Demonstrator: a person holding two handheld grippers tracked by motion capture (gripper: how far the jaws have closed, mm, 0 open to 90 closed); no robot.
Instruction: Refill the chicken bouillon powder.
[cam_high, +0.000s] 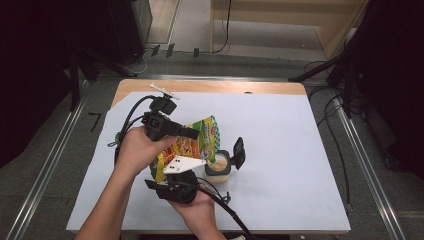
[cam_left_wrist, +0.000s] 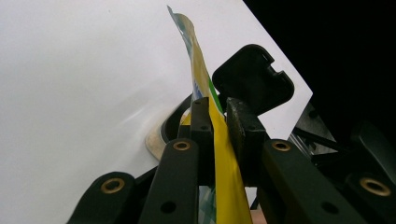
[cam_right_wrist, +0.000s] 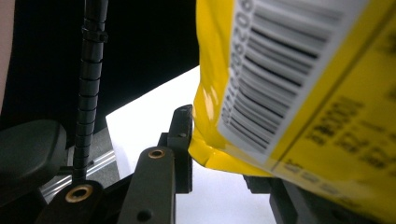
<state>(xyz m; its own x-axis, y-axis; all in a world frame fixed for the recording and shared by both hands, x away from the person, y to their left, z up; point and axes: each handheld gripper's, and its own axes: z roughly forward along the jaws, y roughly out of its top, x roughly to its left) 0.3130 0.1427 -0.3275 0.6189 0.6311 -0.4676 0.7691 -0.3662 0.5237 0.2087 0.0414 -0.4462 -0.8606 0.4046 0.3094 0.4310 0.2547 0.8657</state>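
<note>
A yellow, green and red printed pouch (cam_high: 197, 140) is held tilted above the white sheet, its top end over a small pale container (cam_high: 218, 169) whose black lid (cam_high: 239, 152) stands flipped open. My left gripper (cam_high: 192, 134) comes in from the left and is shut on the pouch's upper part. In the left gripper view the jaws (cam_left_wrist: 219, 116) pinch the yellow pouch edge (cam_left_wrist: 226, 172), with the lid (cam_left_wrist: 252, 77) beyond. My right gripper (cam_high: 167, 172) is below, shut on the pouch's bottom end. Its view shows the barcode side of the pouch (cam_right_wrist: 303, 93) between the jaws (cam_right_wrist: 222, 154).
The white sheet (cam_high: 285, 140) covers a wooden table (cam_high: 210, 86). Cables trail from both grippers toward the front edge. Dark stands and floor cables surround the table on the left, right and back.
</note>
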